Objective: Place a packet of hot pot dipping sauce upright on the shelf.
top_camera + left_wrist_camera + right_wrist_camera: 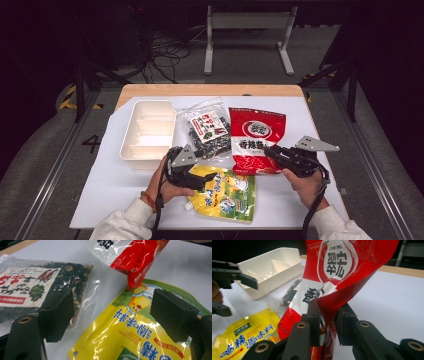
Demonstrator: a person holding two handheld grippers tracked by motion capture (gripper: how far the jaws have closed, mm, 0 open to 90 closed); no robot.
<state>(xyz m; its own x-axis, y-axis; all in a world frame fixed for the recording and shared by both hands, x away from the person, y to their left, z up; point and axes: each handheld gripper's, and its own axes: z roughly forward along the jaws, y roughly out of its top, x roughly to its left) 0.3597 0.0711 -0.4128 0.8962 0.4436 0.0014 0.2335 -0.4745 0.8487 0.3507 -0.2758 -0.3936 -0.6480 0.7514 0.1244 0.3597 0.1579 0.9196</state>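
Note:
A red and white snack bag (pixel 256 137) lies at the table's middle right. My right gripper (pixel 272 150) is shut on its near right edge; in the right gripper view the red bag (pixel 337 277) rises pinched between the jaws of that gripper (pixel 327 322). A yellow pouch (pixel 225 192) lies near the front edge. My left gripper (pixel 210 176) is open just above its top. In the left gripper view the yellow pouch (pixel 130 325) sits under the spread jaws of the left gripper (pixel 112 312). A clear bag of dark dried seaweed (pixel 210 131) lies between tray and red bag.
A white divided tray (pixel 147 132) stands at the left of the white mat (pixel 115 195), seen as the white tray (pixel 269 267) in the right gripper view. The seaweed bag (pixel 35 287) lies left of the yellow pouch. A wooden table edge (pixel 210 90) runs along the back.

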